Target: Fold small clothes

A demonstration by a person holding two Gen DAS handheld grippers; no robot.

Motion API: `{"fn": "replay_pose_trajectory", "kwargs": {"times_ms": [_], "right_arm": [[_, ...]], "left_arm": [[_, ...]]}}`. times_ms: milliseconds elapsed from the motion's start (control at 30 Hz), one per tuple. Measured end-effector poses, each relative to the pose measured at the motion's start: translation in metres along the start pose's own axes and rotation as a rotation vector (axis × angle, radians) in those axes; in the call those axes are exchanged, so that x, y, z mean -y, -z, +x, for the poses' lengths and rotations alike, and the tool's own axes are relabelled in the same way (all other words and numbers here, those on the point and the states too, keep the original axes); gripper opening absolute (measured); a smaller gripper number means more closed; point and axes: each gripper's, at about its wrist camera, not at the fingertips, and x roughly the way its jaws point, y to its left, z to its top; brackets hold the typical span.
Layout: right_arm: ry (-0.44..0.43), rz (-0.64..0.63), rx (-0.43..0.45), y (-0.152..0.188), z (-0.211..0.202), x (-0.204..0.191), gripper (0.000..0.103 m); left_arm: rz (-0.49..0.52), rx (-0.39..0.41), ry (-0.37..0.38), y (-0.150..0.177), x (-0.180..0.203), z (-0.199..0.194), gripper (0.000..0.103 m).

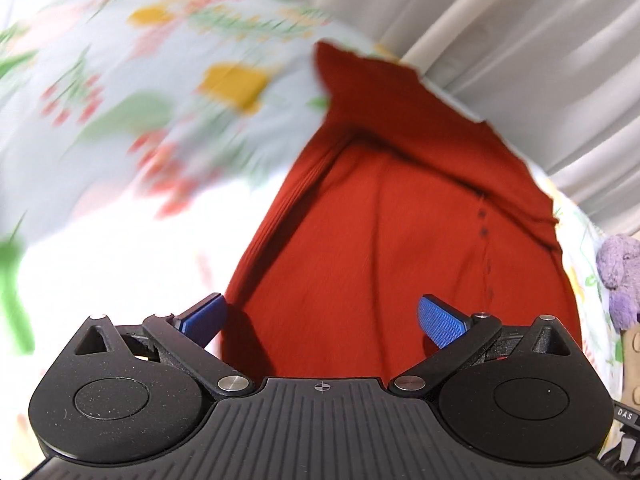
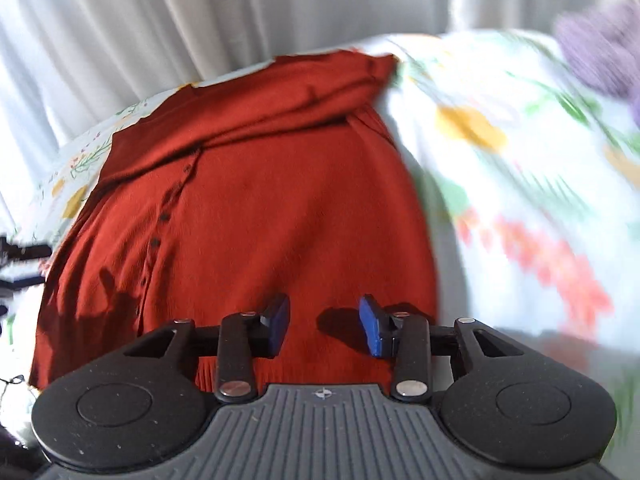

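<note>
The floral bedsheet (image 1: 120, 92) is smeared by motion blur. The red garment's (image 2: 256, 208) near hem is hidden behind the right gripper (image 2: 324, 326) body.

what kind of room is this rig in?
Probably a bedroom. A red buttoned garment lies spread on a floral bedsheet, pale curtains hang right behind, and a purple plush toy sits at the sheet's edge.

A bed covered in a white sheet printed with red, yellow and green flowers (image 2: 520, 184). A rust-red buttoned knit garment (image 2: 260, 200) lies on it, and a fuzzy lilac plush toy (image 1: 620, 276) rests near the edge.
</note>
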Motion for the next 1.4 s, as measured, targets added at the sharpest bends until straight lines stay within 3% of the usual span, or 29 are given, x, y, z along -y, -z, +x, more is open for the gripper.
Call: {"fn": "replay_pose_trajectory", "kwargs": {"times_ms": [133, 200, 333, 433, 500, 600, 667, 800, 867, 933, 1133, 1400], "right_arm": [[0.012, 0.051, -0.017, 0.009, -0.014, 0.026, 0.038], [-0.037, 0.101, -0.052, 0.012, -0.014, 0.035, 0.038], [-0.138, 0.186, -0.109, 0.022, -0.010, 0.047, 0.038], [-0.169, 0.198, -0.115, 0.023, -0.010, 0.048, 0.037], [-0.192, 0.198, -0.122, 0.024, -0.010, 0.048, 0.034], [-0.208, 0.202, -0.137, 0.024, -0.006, 0.047, 0.023], [-0.215, 0.207, -0.140, 0.024, -0.004, 0.048, 0.015], [-0.228, 0.229, -0.145, 0.023, -0.004, 0.051, 0.010], [-0.230, 0.236, -0.149, 0.022, -0.002, 0.052, 0.008], [-0.236, 0.241, -0.154, 0.022, -0.001, 0.053, 0.006], [-0.279, 0.299, -0.152, 0.022, 0.000, 0.062, 0.005], [-0.423, 0.431, -0.087, 0.011, -0.008, 0.074, 0.005]], "left_arm": [[0.004, -0.054, -0.020, 0.012, -0.008, -0.010, 0.103], [0.003, -0.060, -0.038, 0.015, -0.012, -0.012, 0.103], [-0.033, -0.100, 0.010, 0.027, -0.018, -0.014, 0.103], [-0.057, -0.109, 0.013, 0.034, -0.022, -0.013, 0.091], [-0.072, -0.095, 0.024, 0.039, -0.025, -0.018, 0.089], [-0.106, -0.094, 0.038, 0.042, -0.029, -0.023, 0.080], [-0.125, -0.107, 0.054, 0.044, -0.032, -0.024, 0.068], [-0.115, -0.125, 0.053, 0.047, -0.028, -0.022, 0.054], [-0.106, -0.144, 0.044, 0.046, -0.027, -0.020, 0.028], [-0.120, -0.163, 0.050, 0.048, -0.028, -0.017, 0.010], [-0.123, -0.120, 0.078, 0.045, -0.027, -0.023, 0.007], [-0.112, 0.015, 0.237, 0.010, -0.004, -0.053, 0.007]]}}
